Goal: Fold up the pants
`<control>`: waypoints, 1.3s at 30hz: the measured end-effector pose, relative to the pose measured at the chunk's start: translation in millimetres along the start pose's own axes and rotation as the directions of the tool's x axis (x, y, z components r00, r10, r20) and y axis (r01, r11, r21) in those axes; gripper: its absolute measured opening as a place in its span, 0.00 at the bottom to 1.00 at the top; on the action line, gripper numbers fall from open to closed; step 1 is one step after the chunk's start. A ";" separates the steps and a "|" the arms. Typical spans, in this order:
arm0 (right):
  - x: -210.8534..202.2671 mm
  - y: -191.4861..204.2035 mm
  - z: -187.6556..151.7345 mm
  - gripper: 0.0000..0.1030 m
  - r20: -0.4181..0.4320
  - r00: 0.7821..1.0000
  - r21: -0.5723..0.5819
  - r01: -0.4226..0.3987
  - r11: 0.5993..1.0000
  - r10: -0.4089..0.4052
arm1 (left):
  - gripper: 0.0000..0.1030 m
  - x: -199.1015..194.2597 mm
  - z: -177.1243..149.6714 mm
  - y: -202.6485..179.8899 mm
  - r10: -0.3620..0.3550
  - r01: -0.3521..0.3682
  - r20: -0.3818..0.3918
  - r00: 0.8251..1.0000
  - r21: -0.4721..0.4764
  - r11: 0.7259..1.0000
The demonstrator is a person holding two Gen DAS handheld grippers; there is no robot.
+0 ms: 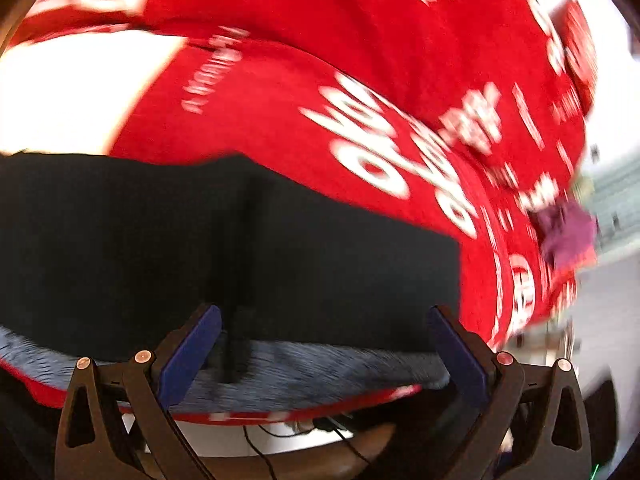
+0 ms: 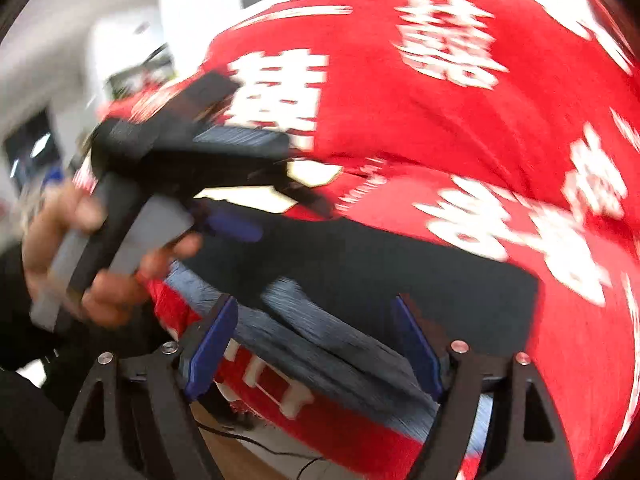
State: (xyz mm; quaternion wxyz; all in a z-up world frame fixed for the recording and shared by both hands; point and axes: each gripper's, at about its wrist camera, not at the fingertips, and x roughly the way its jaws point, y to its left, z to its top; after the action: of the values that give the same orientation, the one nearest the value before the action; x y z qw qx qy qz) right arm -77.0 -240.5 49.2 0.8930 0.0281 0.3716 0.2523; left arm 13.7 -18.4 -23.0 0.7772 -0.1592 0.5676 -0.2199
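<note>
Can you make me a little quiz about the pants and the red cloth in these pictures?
1. True or false: the pants are bright yellow.
2. What lies under the pants? A) a red cloth with white writing B) a green carpet C) bare wood
3. Fill in: the jaws of the right gripper stand ____, with nothing pinched.

Key
1. False. The pants are black, with a grey lining at the near edge.
2. A, the red cloth.
3. Open. The left gripper is open too, and a hand is seen holding it in the right wrist view.
</note>
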 end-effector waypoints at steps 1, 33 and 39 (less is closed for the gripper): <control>-4.3 -21.8 -7.4 0.80 -0.022 1.000 0.079 -0.011 0.997 0.012 | 1.00 10.2 -3.9 -11.6 0.003 -0.003 -0.013 1.000 0.033 0.999; 81.3 -59.9 39.8 0.85 -0.226 0.945 -0.054 0.229 0.972 -0.236 | 1.00 56.9 -40.1 -13.2 0.059 -0.054 -0.030 0.998 0.141 0.988; 130.5 -55.3 36.2 0.92 -0.383 0.874 -0.155 0.257 0.954 -0.298 | 1.00 14.5 -51.6 -7.4 0.098 -0.106 0.051 0.994 0.203 0.973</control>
State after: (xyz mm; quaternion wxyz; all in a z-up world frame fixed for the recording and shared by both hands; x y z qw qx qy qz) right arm 49.1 -222.3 -22.5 0.8247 -0.1223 0.5342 0.1400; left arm -33.0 -32.2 -46.9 0.8112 -0.0532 0.5332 -0.2339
